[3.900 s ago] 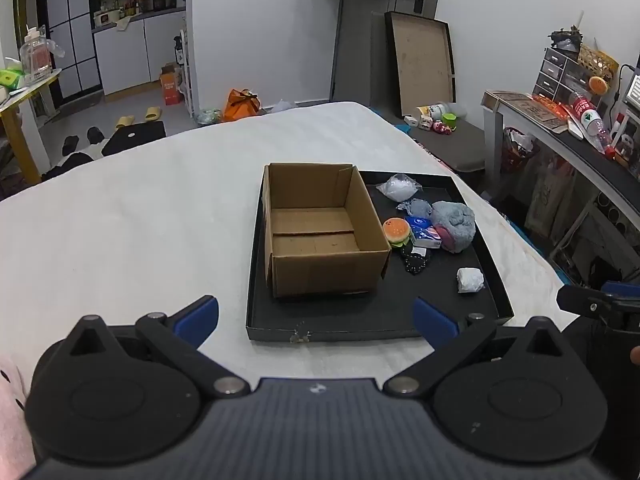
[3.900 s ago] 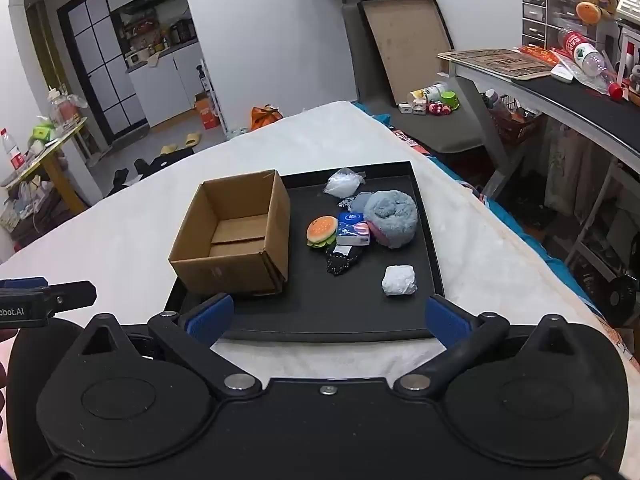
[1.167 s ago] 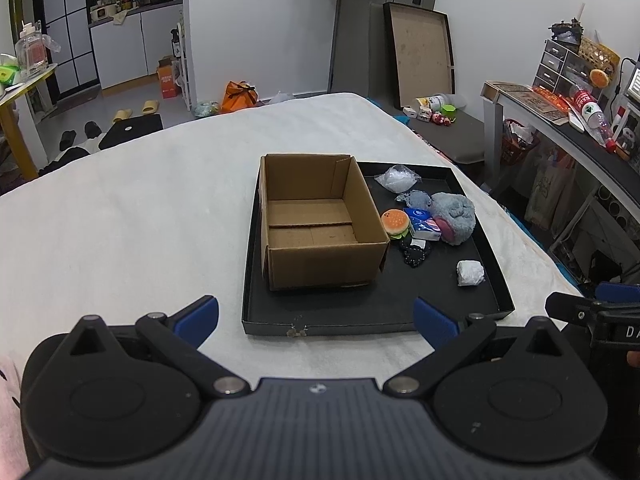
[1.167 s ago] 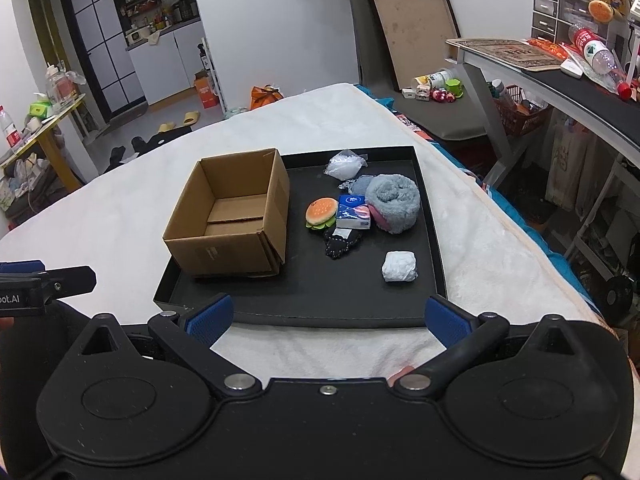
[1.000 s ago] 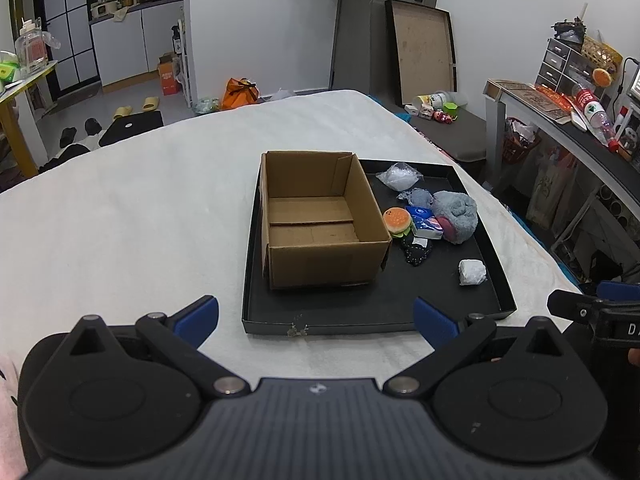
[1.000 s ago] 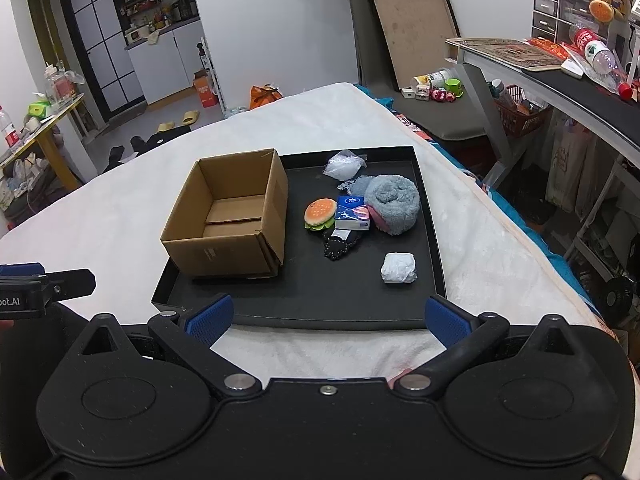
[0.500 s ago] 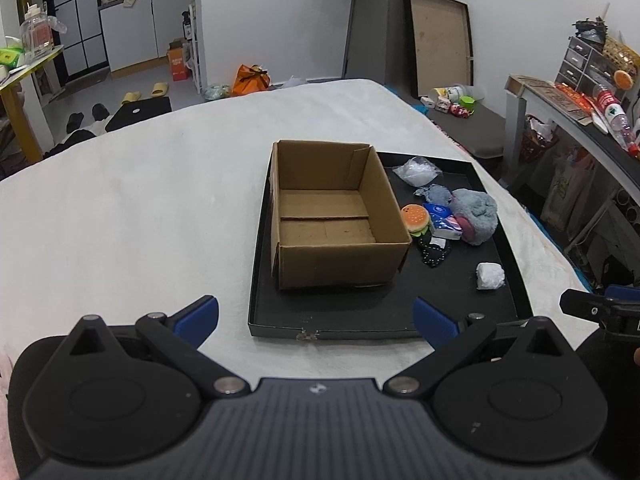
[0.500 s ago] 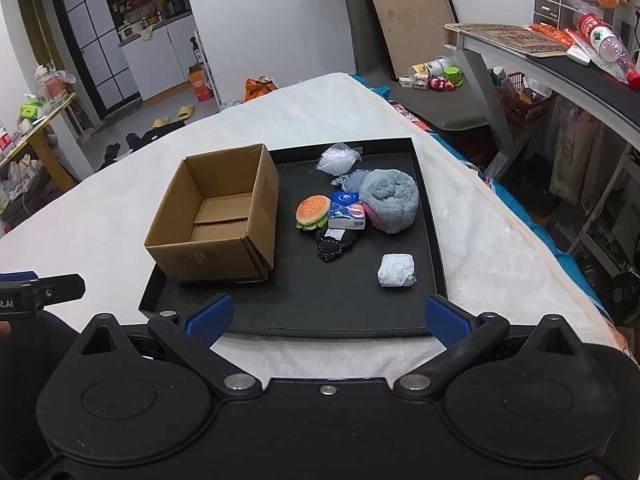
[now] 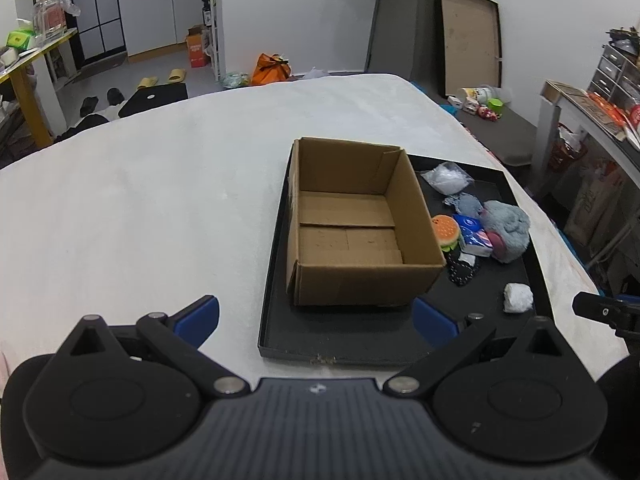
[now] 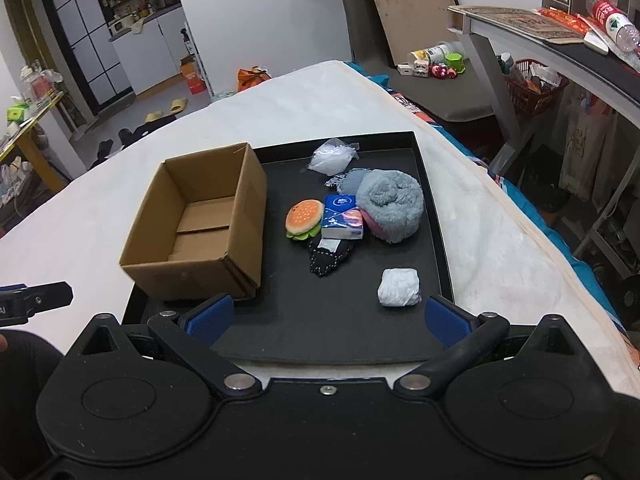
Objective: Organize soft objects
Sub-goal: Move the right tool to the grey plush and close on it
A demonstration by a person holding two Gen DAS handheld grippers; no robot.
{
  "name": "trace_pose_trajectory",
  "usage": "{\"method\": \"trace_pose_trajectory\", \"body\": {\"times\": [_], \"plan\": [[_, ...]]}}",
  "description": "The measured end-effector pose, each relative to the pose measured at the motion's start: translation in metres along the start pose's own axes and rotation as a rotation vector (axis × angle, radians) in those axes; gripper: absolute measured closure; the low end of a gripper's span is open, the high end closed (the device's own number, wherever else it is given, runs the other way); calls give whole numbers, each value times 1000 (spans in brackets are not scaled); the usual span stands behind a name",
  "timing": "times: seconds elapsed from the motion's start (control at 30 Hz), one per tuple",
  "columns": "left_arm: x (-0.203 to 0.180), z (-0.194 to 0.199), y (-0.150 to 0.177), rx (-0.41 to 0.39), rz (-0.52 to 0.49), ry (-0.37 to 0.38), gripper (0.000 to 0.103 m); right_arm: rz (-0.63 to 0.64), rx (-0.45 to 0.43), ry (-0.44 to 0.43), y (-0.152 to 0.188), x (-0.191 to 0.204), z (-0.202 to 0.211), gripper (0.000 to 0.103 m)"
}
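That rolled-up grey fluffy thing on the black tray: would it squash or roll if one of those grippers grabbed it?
The grey plush roll looks fuzzy and loosely wound, so it would probably squash and feel light. Its rounded shape might let it roll if nudged, though the tissue pack beside it may block it.

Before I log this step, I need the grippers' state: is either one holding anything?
Left gripper: open, holding nothing.
Right gripper: open, holding nothing.
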State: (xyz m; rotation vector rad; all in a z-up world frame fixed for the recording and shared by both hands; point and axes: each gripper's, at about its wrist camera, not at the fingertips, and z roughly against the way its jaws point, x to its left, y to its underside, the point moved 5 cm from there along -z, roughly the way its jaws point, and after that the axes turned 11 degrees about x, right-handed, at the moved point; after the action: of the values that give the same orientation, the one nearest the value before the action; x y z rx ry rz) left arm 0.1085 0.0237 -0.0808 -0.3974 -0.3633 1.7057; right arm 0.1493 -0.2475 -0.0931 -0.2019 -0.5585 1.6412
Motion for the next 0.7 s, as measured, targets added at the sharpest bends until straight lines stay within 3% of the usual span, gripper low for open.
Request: {"method": "trace_pose_trajectory", "body": {"times": [0.57,0.7], "plan": [[5,-35,-30,1,44,-17,3,-61,-3,-8,-43,-22,-42,0],[6,-45,-34,9,57,-19,10,-67,2,-8,-53,-25,-54,0]]}}
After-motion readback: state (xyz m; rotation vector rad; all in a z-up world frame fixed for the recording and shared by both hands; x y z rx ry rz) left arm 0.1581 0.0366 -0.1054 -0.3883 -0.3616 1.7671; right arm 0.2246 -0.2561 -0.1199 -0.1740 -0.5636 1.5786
